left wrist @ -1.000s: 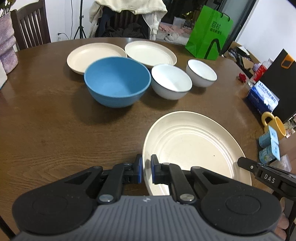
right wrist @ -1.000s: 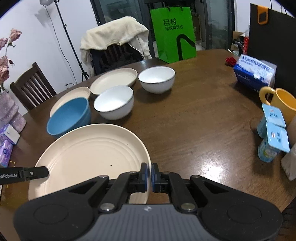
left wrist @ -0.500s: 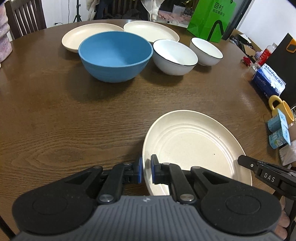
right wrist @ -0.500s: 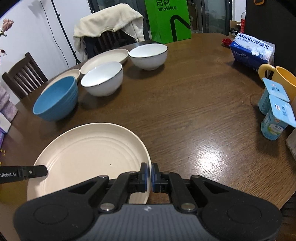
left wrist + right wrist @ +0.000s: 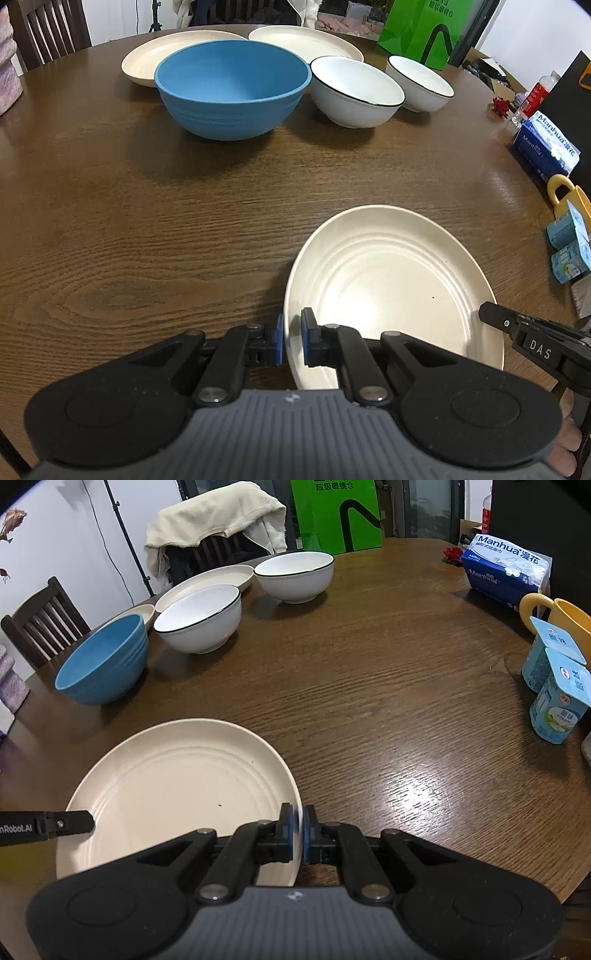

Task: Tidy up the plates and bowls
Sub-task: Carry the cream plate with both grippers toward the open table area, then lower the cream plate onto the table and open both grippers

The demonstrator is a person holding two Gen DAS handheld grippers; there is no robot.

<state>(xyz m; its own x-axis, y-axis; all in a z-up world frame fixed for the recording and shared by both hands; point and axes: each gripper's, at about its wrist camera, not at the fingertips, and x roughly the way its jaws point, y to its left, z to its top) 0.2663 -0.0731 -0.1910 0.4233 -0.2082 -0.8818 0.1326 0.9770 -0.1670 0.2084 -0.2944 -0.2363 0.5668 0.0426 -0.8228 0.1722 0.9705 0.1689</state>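
I've got the cream plate (image 5: 388,280) at the tabletop's (image 5: 147,221) near edge, left hand-held gripper (image 5: 291,338) and right hand-held gripper (image 5: 300,825) both clamped on opposite rims, so keep it level going down, "Manhua" tissue pack (image 5: 506,566) at the far right edge.

Glossy grained wood table (image 5: 388,709); matt cream plate (image 5: 177,782); matt blue bowl (image 5: 232,88); glossy white bowls (image 5: 354,92)

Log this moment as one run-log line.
left gripper: shut on cream plate left rim | right gripper: shut on the right rim | blue bowl, two white bowls: unstacked on table
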